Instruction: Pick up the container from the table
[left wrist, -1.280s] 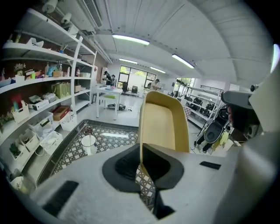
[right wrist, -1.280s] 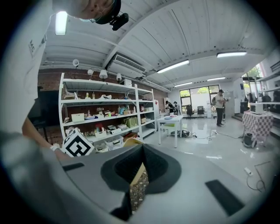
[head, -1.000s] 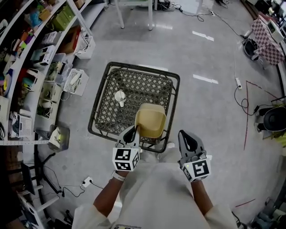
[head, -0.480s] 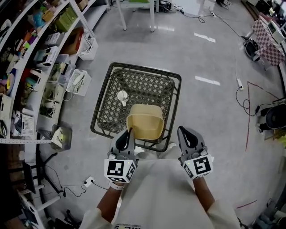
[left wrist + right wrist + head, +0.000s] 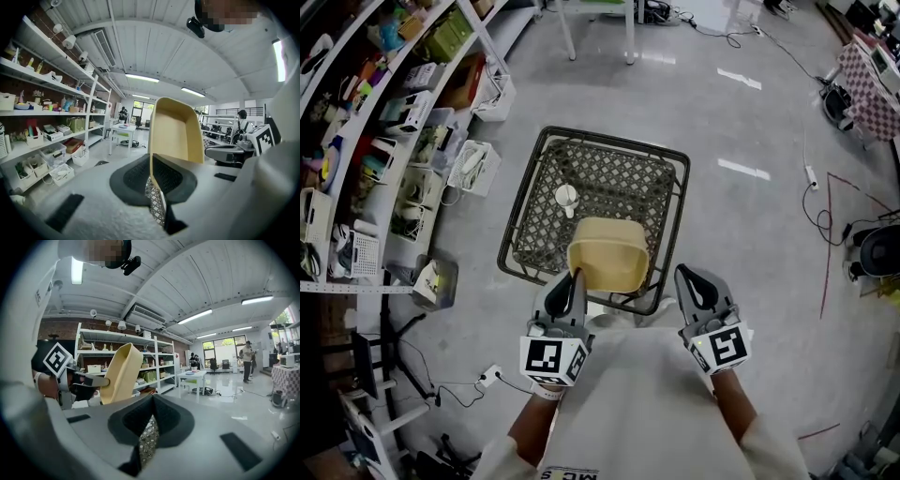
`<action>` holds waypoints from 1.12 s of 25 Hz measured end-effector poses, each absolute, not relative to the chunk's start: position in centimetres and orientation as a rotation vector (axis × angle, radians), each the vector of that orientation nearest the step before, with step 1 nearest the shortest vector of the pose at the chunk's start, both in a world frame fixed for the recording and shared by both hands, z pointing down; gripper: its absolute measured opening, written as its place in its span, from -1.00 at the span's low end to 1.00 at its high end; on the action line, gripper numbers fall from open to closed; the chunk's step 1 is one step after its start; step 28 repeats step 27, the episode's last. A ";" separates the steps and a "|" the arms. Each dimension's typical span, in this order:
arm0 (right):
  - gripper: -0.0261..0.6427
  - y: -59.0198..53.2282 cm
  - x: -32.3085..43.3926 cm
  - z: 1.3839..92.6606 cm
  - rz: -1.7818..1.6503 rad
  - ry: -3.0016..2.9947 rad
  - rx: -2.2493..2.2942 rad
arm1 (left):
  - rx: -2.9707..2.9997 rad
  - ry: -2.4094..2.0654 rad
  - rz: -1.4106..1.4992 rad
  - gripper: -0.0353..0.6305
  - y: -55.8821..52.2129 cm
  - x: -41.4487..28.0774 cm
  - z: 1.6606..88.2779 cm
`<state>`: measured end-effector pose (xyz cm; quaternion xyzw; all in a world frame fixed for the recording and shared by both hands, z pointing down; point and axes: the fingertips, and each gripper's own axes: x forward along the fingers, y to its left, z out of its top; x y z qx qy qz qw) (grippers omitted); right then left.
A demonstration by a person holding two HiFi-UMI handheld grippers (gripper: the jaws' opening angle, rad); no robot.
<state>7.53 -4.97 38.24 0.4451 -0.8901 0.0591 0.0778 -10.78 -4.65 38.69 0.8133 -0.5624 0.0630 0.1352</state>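
**A:** Where was the container (image 5: 607, 255)?

**B:** Off the table (image 5: 523, 211), held above its near edge. The left gripper (image 5: 574, 281) was clamped on one thin wall. The right gripper (image 5: 695, 283) hung beside it, jaws together on nothing.

**A:** What could have gone wrong?

**B:** My guess: a one-sided pinch on a thin wall could let the container swing or slide out. A drop could have hit the cup (image 5: 566, 198) on the mesh below.

**A:** What had changed from a second before?

**B:** The container had risen and looked broader from above, its mouth turned more toward the head camera. The left gripper had drawn back toward the body. The right one had barely shifted.
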 end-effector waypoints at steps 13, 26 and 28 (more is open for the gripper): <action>-0.87 -6.0 7.1 37.6 0.143 -2.671 1.308 | 2.339 -1.650 0.190 -0.79 -4.7 -11.6 39.1; -0.87 -4.9 5.5 39.2 0.121 -2.723 1.043 | 2.357 -1.633 0.185 -0.79 -4.5 -11.7 39.1; -0.87 -4.9 5.2 39.4 0.117 -2.730 1.001 | 2.362 -1.634 0.185 -0.79 -4.6 -11.7 39.1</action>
